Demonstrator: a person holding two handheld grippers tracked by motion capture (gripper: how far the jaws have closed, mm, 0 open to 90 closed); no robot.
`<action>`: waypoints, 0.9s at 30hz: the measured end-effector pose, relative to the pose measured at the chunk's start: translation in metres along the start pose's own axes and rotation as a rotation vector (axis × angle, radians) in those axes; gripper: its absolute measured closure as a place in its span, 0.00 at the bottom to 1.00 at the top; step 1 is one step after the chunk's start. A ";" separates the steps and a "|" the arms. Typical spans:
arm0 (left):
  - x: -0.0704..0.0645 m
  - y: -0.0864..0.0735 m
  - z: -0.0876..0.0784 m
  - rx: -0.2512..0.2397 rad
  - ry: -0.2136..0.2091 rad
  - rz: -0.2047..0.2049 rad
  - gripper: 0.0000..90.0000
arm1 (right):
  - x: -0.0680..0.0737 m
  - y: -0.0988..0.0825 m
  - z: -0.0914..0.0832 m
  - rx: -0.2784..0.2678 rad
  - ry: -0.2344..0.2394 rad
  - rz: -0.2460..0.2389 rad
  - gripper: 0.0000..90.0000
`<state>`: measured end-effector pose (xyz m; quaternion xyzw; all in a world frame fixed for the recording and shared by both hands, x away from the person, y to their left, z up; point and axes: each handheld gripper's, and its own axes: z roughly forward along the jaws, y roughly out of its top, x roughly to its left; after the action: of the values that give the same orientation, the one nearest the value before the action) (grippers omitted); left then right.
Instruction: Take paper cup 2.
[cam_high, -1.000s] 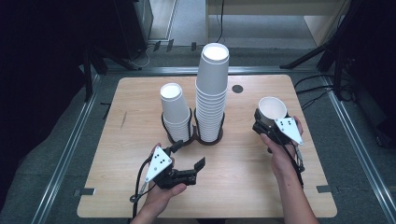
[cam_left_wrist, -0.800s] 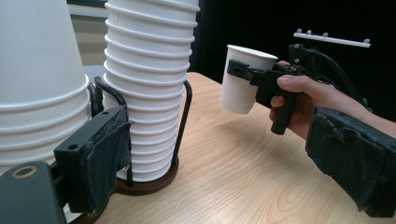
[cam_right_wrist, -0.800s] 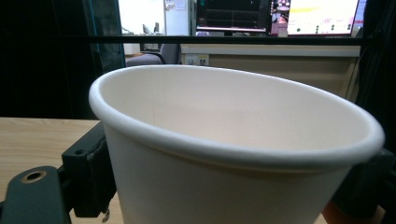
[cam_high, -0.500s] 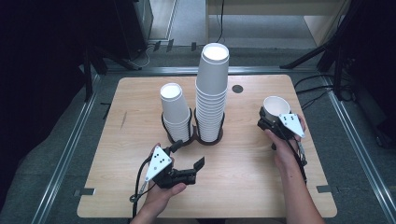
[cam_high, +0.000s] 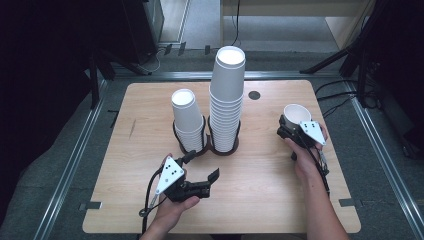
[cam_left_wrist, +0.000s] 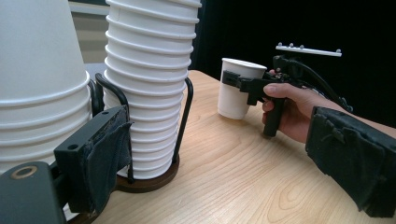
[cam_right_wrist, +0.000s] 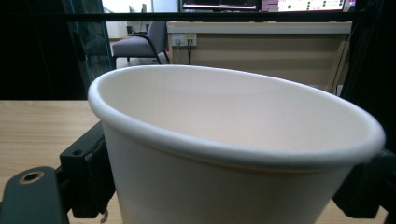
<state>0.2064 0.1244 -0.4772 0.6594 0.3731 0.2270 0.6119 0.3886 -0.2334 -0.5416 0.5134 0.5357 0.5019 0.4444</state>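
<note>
Now the right tool (cam_high: 291, 129) had just been easing its jaws around the upright paper cup (cam_high: 296, 116) on the table (cam_high: 270, 200); pulling away crooked could topple it; the left tool (cam_high: 204, 176) sat unclenched, empty.

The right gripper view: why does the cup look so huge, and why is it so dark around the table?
In the right gripper view the single cup sits right at the lens, so it looms large; the room behind stays fairly sharp. In the high view light falls on the table, while the floor around lies in shadow. In the left gripper view the near pad looks soft.

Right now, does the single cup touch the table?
Touching. In the left gripper view the single cup stands with its base on the table, no gap under it.
</note>
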 end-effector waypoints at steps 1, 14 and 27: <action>0.000 0.000 0.000 0.000 -0.001 0.000 0.08 | 0.000 0.000 0.000 0.000 -0.002 -0.007 0.13; 0.000 -0.001 0.000 0.003 -0.001 -0.002 0.08 | 0.002 -0.005 0.002 0.027 0.004 -0.032 0.12; -0.002 -0.002 0.002 0.010 -0.003 -0.002 0.08 | 0.003 -0.006 -0.001 0.058 0.011 -0.037 0.07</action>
<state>0.2066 0.1218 -0.4790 0.6625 0.3738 0.2235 0.6094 0.3867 -0.2307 -0.5469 0.5135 0.5619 0.4805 0.4356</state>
